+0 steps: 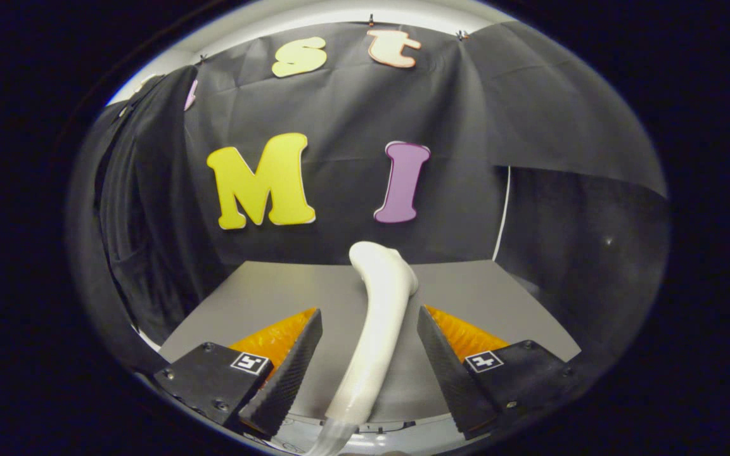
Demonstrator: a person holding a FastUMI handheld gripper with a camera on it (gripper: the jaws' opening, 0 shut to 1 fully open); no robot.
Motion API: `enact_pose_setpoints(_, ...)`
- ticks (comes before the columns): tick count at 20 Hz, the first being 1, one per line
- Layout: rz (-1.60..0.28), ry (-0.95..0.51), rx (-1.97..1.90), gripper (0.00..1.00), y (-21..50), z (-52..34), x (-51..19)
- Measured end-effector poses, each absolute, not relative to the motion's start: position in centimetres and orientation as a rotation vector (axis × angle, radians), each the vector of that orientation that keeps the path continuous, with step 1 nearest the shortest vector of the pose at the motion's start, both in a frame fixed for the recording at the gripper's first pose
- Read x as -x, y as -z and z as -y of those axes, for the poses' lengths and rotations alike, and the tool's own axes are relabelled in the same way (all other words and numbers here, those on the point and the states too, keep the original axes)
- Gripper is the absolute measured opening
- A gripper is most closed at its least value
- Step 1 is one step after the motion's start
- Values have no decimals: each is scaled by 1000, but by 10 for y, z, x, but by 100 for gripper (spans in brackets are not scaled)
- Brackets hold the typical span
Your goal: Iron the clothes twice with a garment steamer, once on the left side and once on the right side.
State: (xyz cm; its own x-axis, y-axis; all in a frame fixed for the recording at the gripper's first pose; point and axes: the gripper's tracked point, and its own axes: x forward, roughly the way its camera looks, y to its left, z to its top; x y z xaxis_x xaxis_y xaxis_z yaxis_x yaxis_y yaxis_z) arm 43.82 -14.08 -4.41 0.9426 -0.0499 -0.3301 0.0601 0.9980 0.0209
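A white garment steamer with a curved head rises between the fingers of my gripper, its clear hose trailing off below. The gripper is open: a gap shows on each side of the steamer's handle, and neither finger presses on it. A dark garment hangs to the left, well beyond the fingers, in front of the booth's black cloth wall.
A grey table stretches ahead under the steamer as far as the black cloth wall. More black cloth drapes on the right, with a thin white cord running down beside it.
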Motion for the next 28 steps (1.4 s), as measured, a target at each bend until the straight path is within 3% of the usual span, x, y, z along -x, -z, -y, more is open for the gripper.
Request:
enact_pose_setpoints(8,-608,70,-42,95,96,143,-458)
enact_pose_setpoints(12,-662,83,-53,83,102,139,-454)
enact_pose_setpoints(15,-704,113,-84,80,101,139,-450)
enact_pose_setpoints(17,-713,111,-132,73,100,134,-453)
enact_pose_setpoints(20,-716,83,-226,48,98,130,-454)
enact_pose_setpoints(28,-661,-7,-365,34,84,104,-412)
